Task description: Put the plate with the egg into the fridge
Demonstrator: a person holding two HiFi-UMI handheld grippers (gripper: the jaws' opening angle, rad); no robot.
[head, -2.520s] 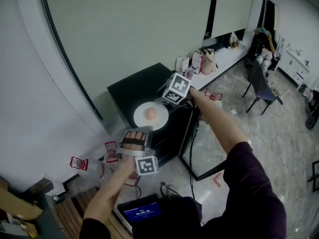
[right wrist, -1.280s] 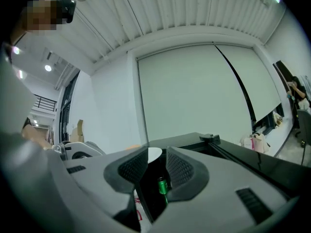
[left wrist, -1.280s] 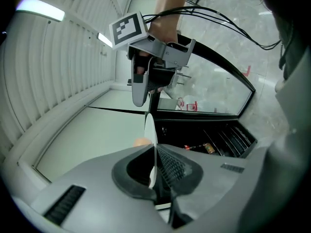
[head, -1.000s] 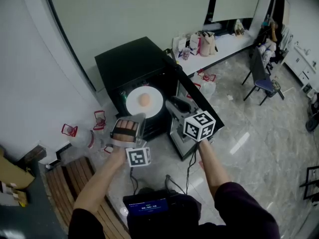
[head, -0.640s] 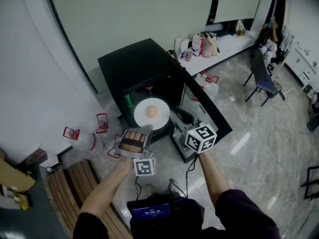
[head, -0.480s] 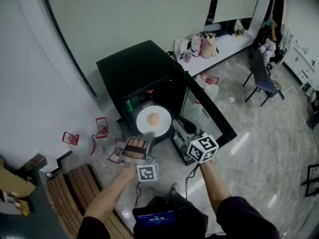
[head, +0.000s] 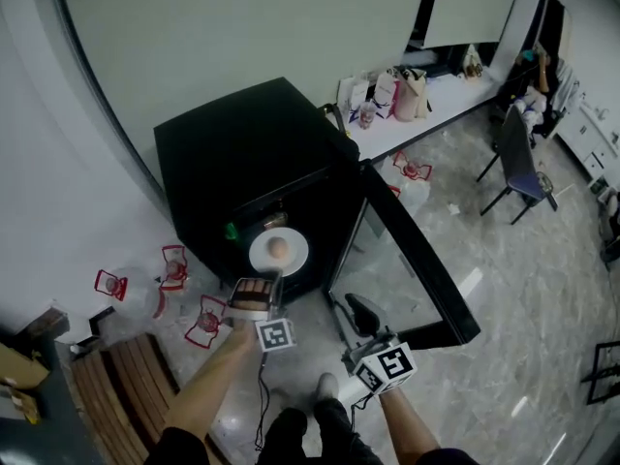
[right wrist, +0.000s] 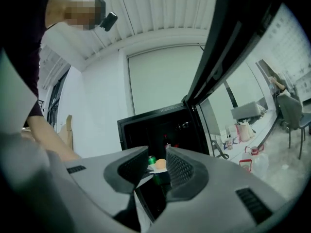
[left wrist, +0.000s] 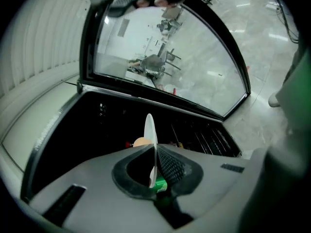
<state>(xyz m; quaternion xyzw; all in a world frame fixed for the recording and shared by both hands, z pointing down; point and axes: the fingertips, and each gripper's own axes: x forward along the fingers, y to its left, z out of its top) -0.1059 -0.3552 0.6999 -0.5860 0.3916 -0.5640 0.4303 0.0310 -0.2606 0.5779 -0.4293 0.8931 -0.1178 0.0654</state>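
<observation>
One plate (head: 294,256), one egg (head: 277,248) sitting on it. The left tongs (left wrist: 154,154) are pinched tight on the plate's rim, holding it at the mouth of the open fridge (head: 242,163). Two tongs in play: the right tongs (right wrist: 156,157) hang at the plate's 5 o'clock, jaws part-way apart with nothing in them. The left gripper view gives the plate edge-on, the egg half hidden behind it. Only the right gripper view looks onto the shelves, showing one green can (right wrist: 151,159) beside the egg. The head view catches that can at the plate's 10 o'clock; the rest of the interior is just black. One glass door (head: 407,260) is swung out toward 4 o'clock.
</observation>
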